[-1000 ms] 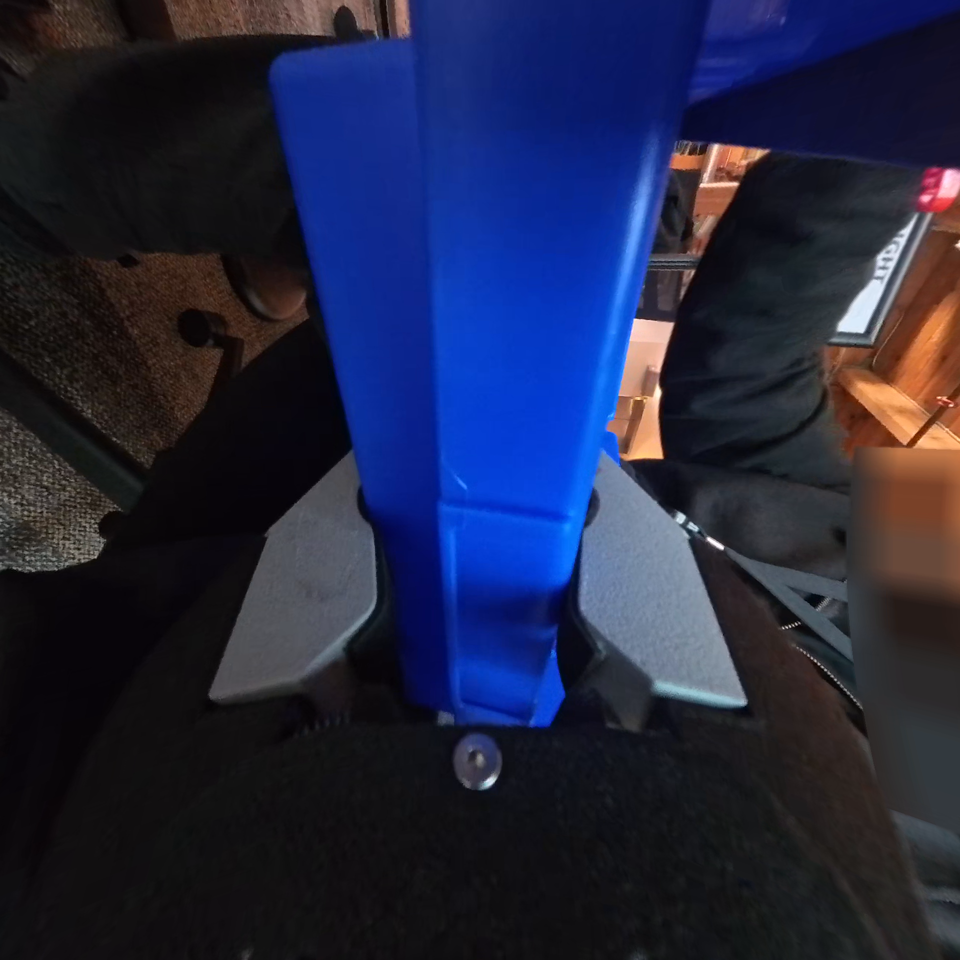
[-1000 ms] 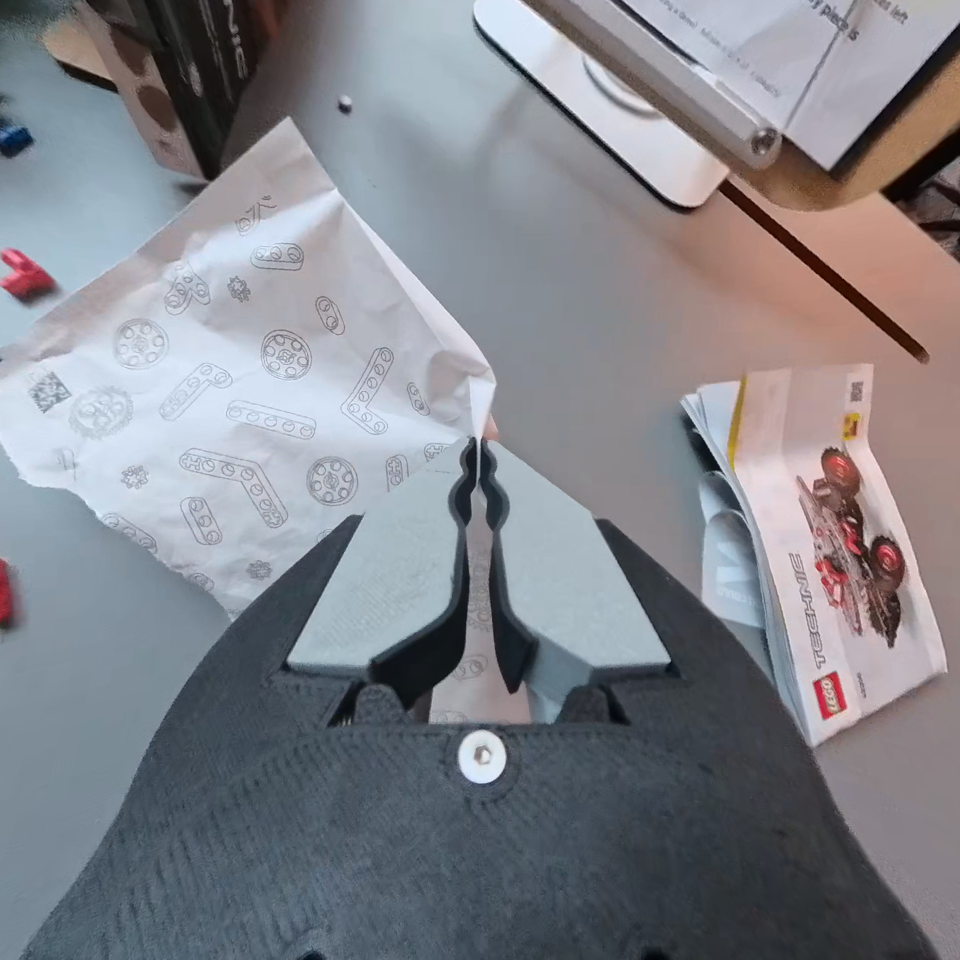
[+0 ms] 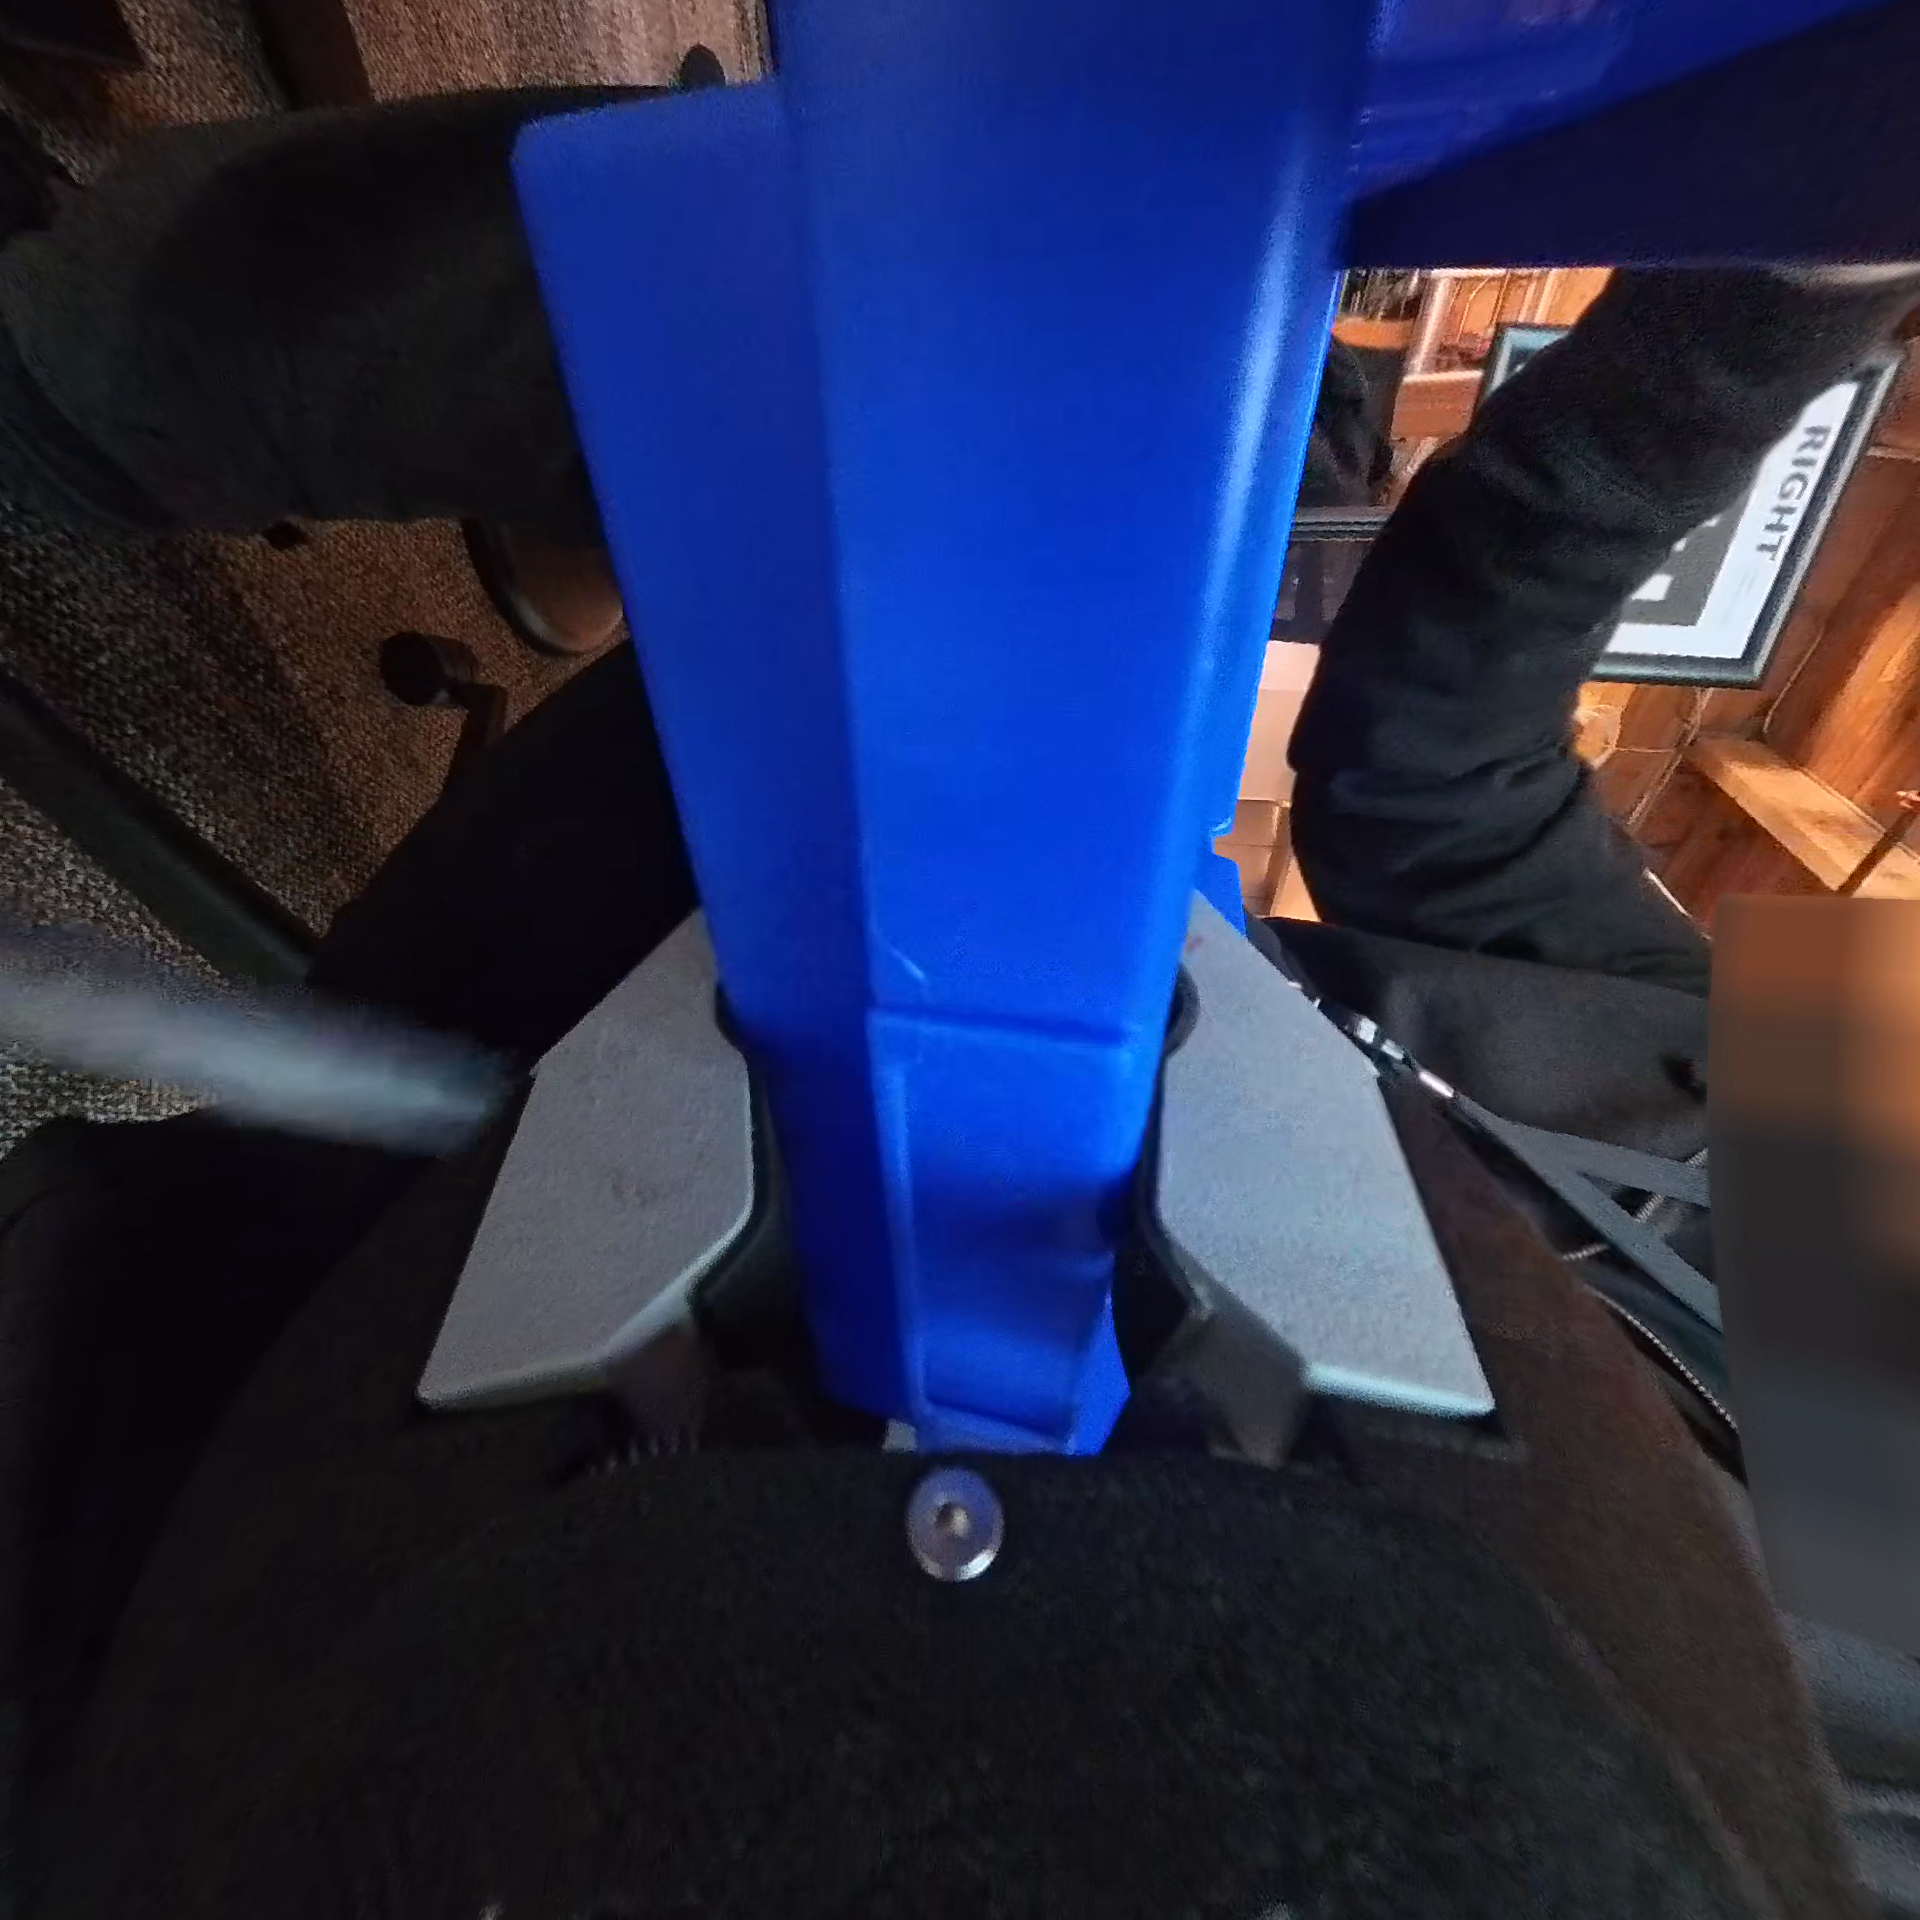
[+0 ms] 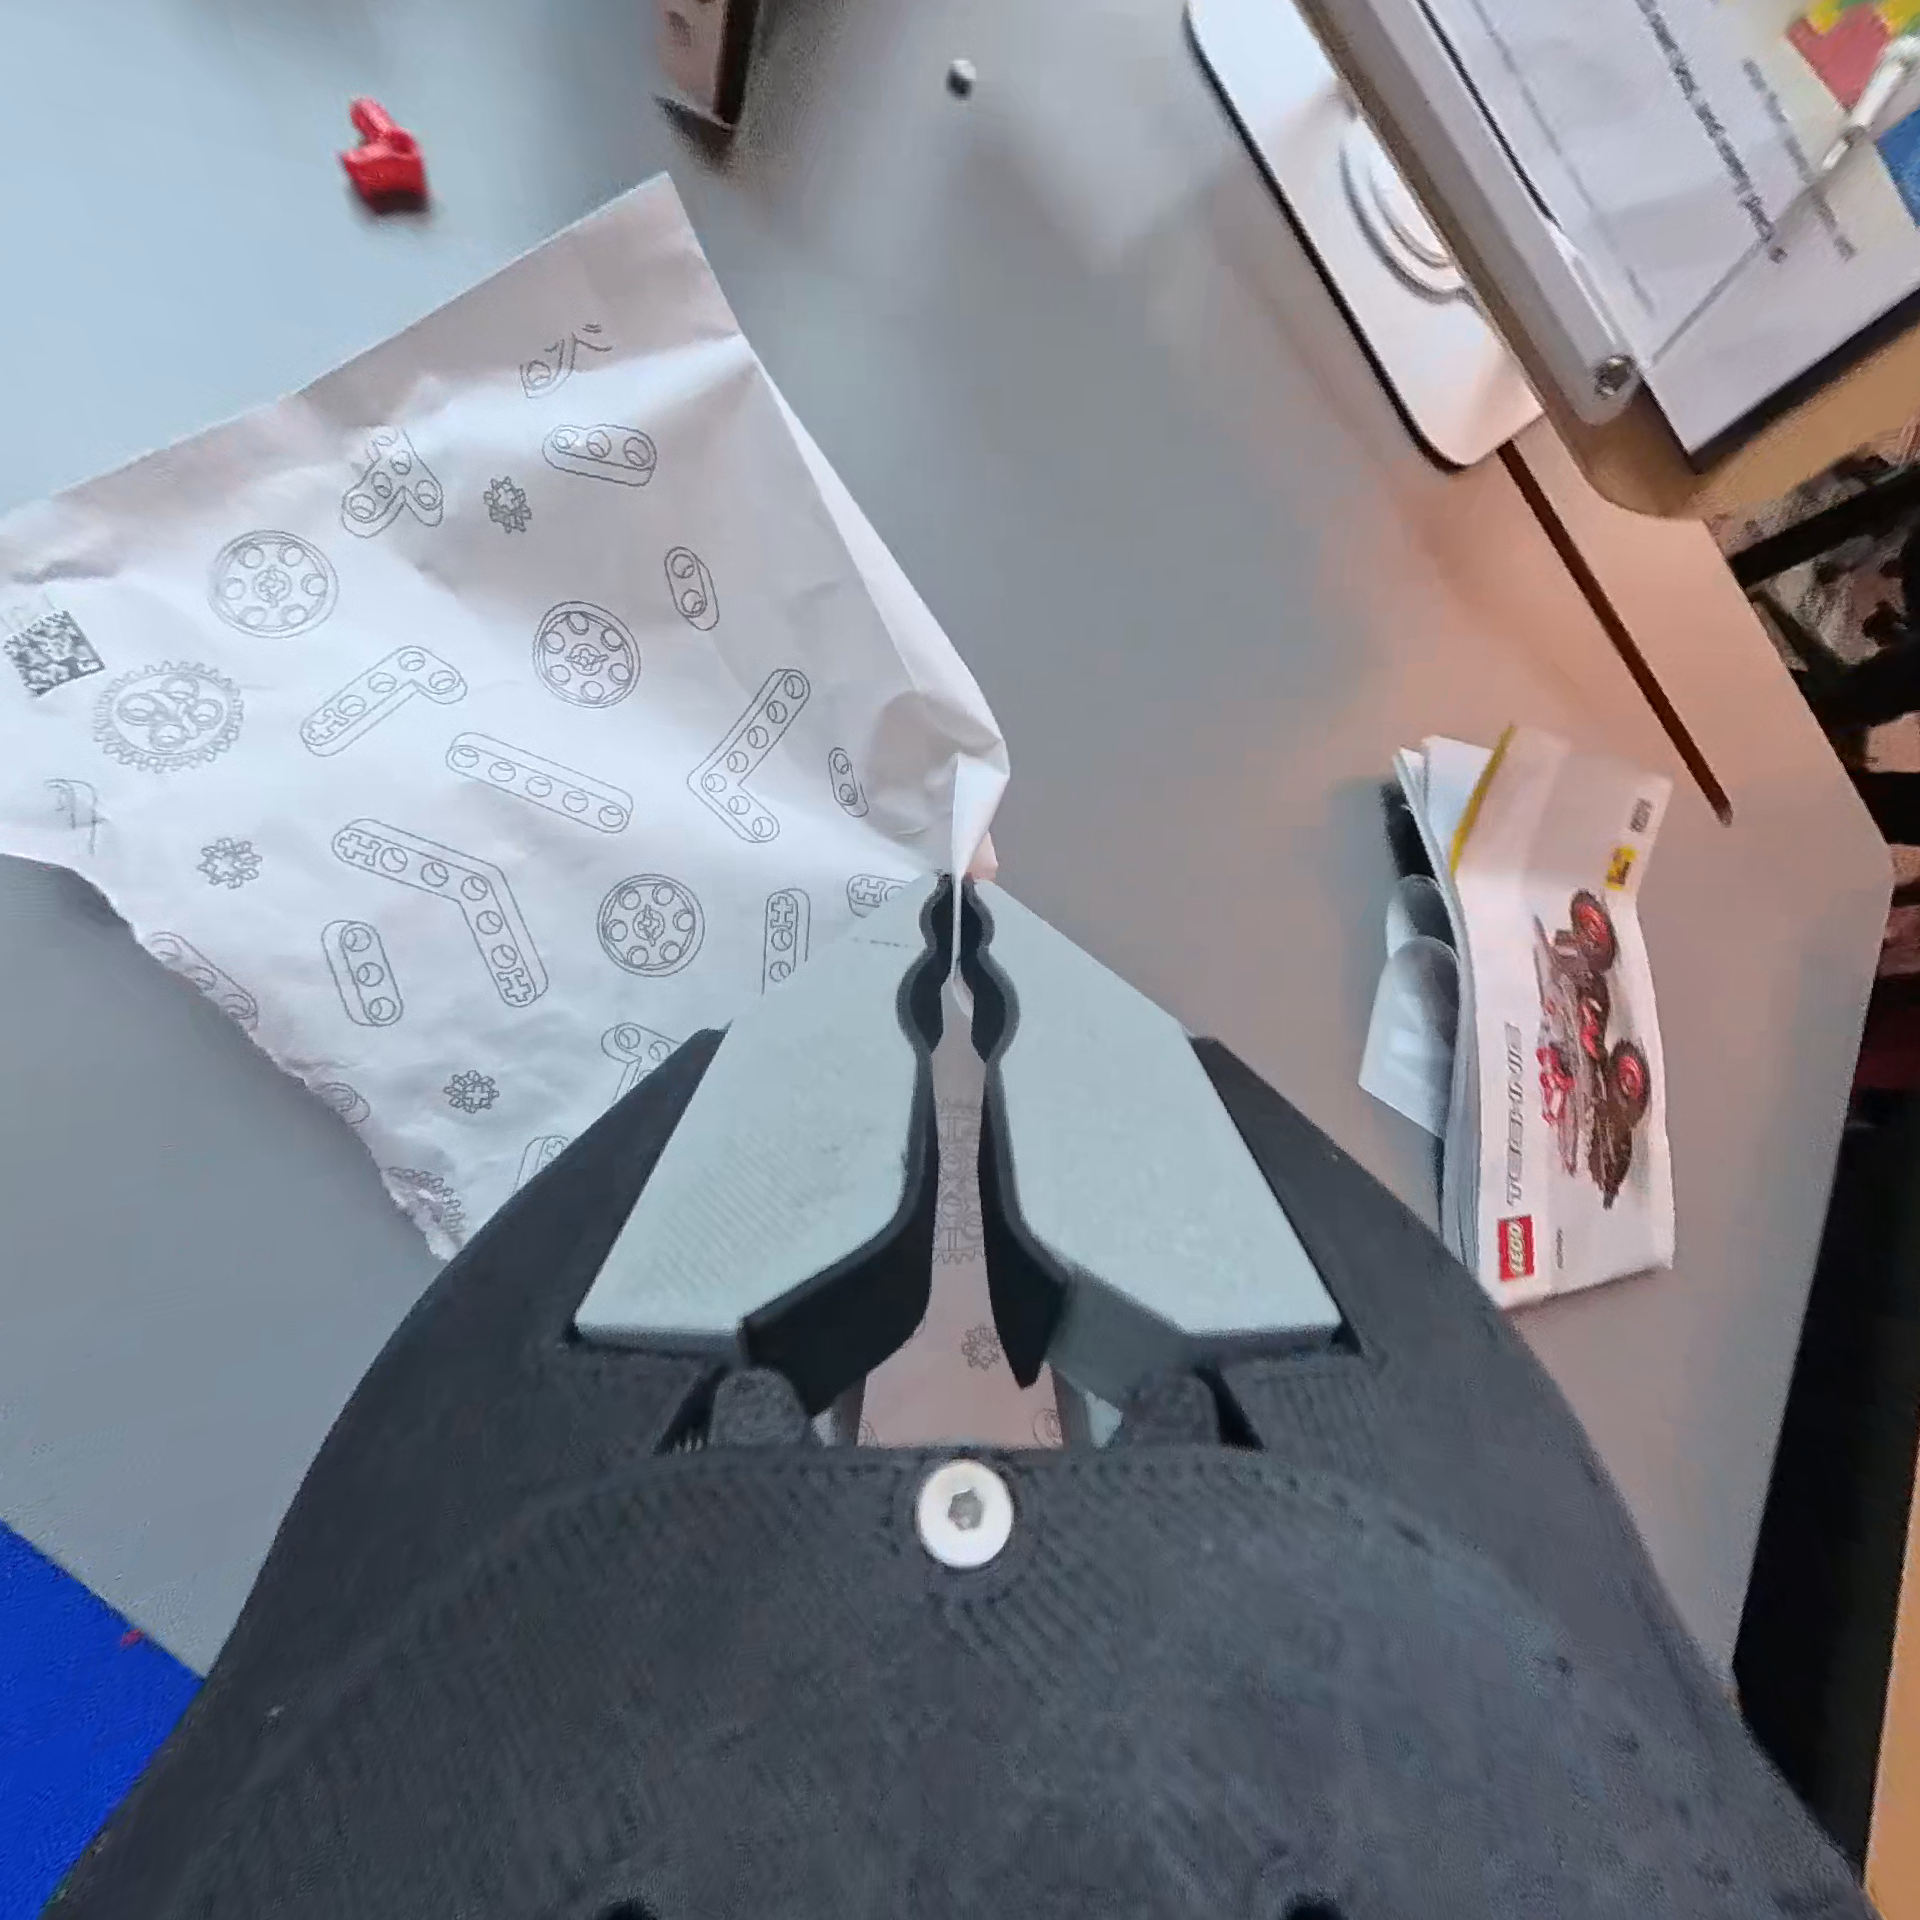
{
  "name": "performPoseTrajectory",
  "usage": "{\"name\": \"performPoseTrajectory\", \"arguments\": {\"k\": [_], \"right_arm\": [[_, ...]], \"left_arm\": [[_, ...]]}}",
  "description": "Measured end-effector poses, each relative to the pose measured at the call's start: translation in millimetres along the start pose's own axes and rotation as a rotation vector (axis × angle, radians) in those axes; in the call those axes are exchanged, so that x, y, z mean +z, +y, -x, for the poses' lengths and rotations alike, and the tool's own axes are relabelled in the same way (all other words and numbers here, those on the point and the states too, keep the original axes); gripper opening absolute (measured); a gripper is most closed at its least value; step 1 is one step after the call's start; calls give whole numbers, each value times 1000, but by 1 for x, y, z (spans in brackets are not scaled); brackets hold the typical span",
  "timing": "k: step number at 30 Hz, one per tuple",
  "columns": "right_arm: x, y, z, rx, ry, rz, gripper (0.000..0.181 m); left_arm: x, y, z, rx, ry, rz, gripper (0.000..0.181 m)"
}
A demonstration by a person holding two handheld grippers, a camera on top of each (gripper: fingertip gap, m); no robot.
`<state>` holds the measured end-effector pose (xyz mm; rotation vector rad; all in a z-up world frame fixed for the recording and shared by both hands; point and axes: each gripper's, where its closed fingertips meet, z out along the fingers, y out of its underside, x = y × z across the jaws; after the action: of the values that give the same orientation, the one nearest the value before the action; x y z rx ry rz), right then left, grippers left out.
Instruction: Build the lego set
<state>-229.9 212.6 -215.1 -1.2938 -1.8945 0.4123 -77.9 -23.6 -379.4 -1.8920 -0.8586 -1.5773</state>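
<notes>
Right gripper (image 4: 958,904) (pinching paper bag (image 4: 468,727))

Booklet (image 4: 1538,1049) lying right of right gripper (image 4: 961,904), bearing title, logo — paper bag (image 4: 499,727) leftward carrying square code; framed sign (image 3: 1756,520) showing lettering.

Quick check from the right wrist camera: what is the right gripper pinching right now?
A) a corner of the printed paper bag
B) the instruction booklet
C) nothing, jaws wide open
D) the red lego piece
A: the right gripper has its jaws closed on a corner of the printed paper bag; the red lego piece and instruction booklet lie apart on the table.
</notes>
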Motion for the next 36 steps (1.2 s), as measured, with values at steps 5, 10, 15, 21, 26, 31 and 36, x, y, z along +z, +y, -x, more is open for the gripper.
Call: {"name": "performPoseTrajectory", "arguments": {"k": [5, 10, 15, 21, 26, 31, 36], "right_arm": [[-4, 0, -10, 43, 5, -30, 0], [1, -37, 35, -61, 1, -95, 0], [6, -50, 87, -192, -59, -98, 0], [-25, -25, 95, -267, -89, -93, 0], [-59, -47, 30, -92, -60, -180, 0], [-68, -42, -56, -59, 54, -198, 0], [-25, 35, -76, -33, 111, 16, 0]], "left_arm": [[-2, -2, 2, 7, -13, 12, 74], [0, -1, 1, 7, -10, 20, 74], [-1, 1, 1, 6, -9, 22, 74], [-1, 0, 2, 10, -5, 20, 74], [0, 2, 1, 11, -8, 20, 74], [1, 1, 1, 9, -7, 17, 74], [5, -5, 0, -1, 2, 4, 74]]}}
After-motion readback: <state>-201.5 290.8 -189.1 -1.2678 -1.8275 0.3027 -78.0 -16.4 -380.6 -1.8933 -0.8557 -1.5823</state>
